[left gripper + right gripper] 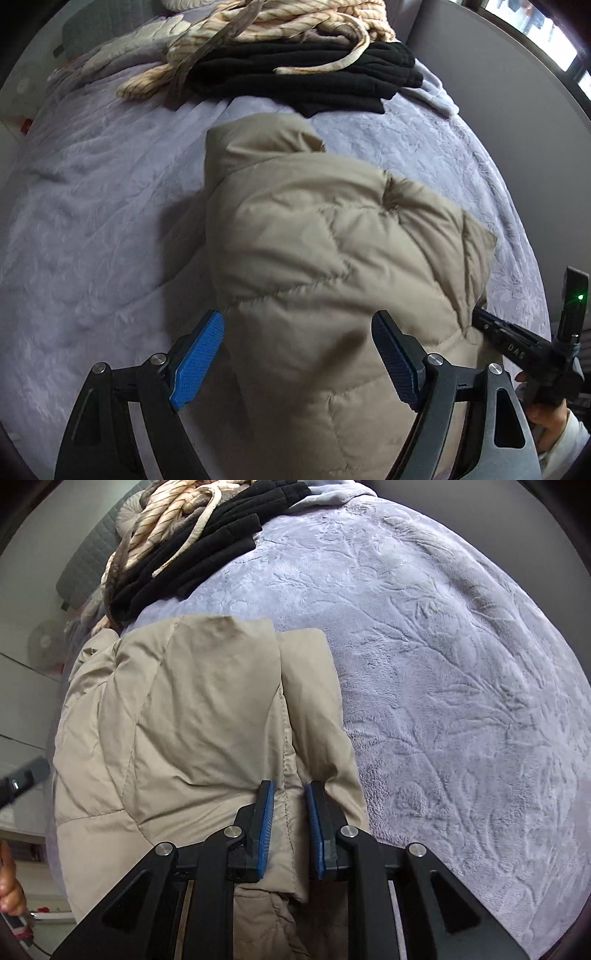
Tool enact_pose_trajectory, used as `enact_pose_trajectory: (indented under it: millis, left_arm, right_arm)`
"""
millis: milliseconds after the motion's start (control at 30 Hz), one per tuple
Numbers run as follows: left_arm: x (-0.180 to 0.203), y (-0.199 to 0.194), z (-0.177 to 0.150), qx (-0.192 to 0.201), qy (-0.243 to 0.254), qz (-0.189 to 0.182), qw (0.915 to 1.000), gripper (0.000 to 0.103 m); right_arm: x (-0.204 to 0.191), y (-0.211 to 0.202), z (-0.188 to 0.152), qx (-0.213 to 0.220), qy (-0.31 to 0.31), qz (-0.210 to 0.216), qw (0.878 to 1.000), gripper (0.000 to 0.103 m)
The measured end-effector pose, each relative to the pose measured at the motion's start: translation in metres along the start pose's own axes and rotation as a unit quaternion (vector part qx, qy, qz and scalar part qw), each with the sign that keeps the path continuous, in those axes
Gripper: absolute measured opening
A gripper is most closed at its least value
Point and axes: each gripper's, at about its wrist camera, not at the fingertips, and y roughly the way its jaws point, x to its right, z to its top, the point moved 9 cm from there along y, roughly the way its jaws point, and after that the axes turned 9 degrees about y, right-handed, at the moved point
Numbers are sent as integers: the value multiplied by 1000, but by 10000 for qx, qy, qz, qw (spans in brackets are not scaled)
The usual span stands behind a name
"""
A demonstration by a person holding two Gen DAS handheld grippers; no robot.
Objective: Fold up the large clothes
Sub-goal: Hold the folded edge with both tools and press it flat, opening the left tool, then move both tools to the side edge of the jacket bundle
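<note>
A beige puffer jacket (325, 258) lies folded in a bulky heap on the lavender bed cover (103, 206). My left gripper (299, 325) is open, its blue pads apart over the jacket's near part, holding nothing. My right gripper (288, 794) is shut on a thick seam edge of the jacket (192, 709), the fabric pinched between its blue pads (266, 812). The right gripper's body also shows at the right edge of the left wrist view (532, 354).
A folded black garment (310, 77) with a cream striped rope-like garment (258, 22) on top lies at the far end of the bed. The bed cover (461, 686) stretches right of the jacket. A grey wall (498, 55) stands far right.
</note>
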Motion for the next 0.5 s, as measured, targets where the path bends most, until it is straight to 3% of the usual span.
enact_pose_trajectory:
  millis: [233, 367, 433, 500]
  left_arm:
    - [-10, 2, -27, -178, -319, -59, 9993, 82]
    - [-11, 0, -32, -187, -347, -60, 9992, 83]
    - [-13, 0, -34, -209, -363, -81, 9991, 90]
    - [-15, 0, -37, -195, -360, -52, 9991, 91]
  right_arm:
    - [-9, -33, -10, 7, -22, -79, 10000, 22]
    - [-12, -46, -14, 15, -76, -137, 9999, 34]
    - [-12, -50, -17, -8, -87, -171, 9998, 39]
    - [-12, -53, -17, -40, -89, -176, 9998, 42]
